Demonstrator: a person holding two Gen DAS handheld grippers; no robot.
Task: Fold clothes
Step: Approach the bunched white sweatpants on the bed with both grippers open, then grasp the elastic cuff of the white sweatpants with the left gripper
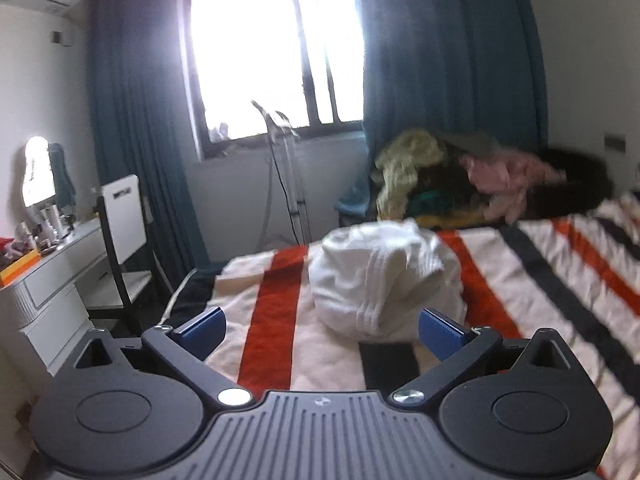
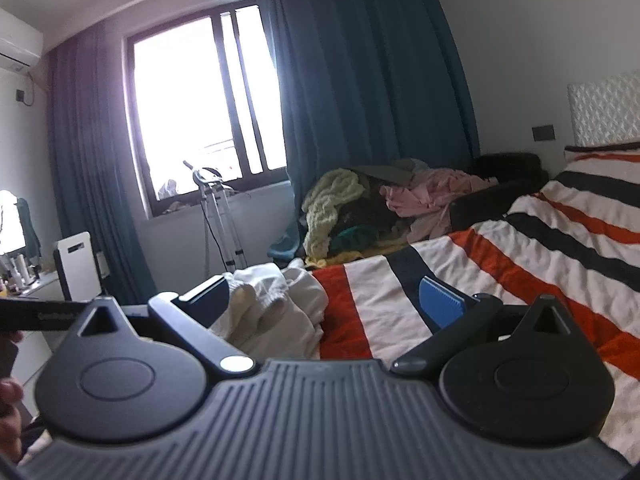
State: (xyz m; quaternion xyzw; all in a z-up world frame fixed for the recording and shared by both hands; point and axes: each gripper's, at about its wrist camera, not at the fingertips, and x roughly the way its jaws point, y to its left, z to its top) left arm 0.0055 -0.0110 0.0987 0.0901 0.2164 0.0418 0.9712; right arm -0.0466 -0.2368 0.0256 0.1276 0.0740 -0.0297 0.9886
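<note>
The left gripper (image 1: 322, 330) has its jaws spread wide and grasps nothing; its blue pads (image 1: 440, 334) stand well apart, and between them lies a crumpled white garment (image 1: 380, 280). The pads hang just short of it, and contact cannot be confirmed. What kind of garment it is cannot be made out; only ribbed bands show along one fold. It rests on a striped blanket (image 1: 276, 312) in cream, orange and black that covers the bed.

The right gripper (image 2: 326, 300) is likewise released, jaws wide and empty. From the right wrist view the white garment (image 2: 276, 308) sits by the left finger, partly hidden behind it.

Beyond the bed's far edge lies a blurred pile of clothes (image 1: 460, 176), yellowish, pink and dark pieces tangled so that single items cannot be told apart. Behind it hang blue curtains (image 1: 440, 60) beside an overexposed window (image 1: 272, 44). A chair (image 1: 124, 232) stands at a cluttered dressing table (image 1: 52, 264) on the left. A hand (image 2: 10, 396) is cut off at the right wrist view's lower left edge.
</note>
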